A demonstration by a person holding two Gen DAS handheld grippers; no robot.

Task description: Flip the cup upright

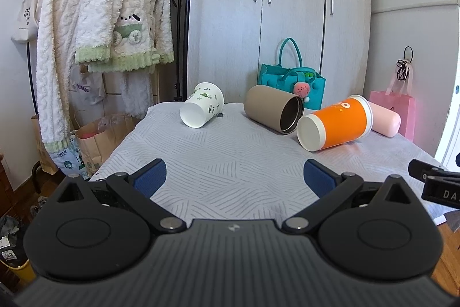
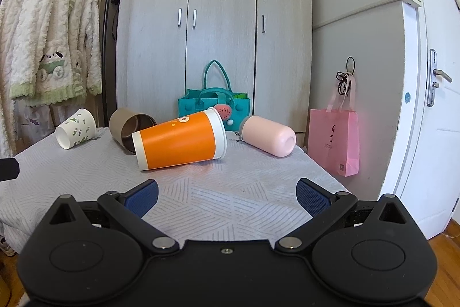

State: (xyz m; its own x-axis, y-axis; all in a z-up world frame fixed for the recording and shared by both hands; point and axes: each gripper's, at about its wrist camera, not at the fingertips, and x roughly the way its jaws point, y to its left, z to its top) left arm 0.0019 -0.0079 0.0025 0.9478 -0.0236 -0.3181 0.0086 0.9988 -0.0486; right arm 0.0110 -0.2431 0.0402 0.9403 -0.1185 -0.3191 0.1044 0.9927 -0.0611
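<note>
- Bedroom setting; a grey patterned tablecloth (image 2: 230,206) is backed by a wardrobe (image 2: 215,19).
- Four cups are lying sideways: leaf-print paper cup (image 1: 202,104), tan tumbler (image 1: 273,108), orange cup (image 2: 179,138), pink cup (image 2: 268,135). All appear empty where interiors show.
- Left gripper (image 1: 235,177) and right gripper (image 2: 227,196) are held spread apart, nothing between them.
- Risk: the orange cup, touching the tumbler, is likely to roll if nudged.
</note>
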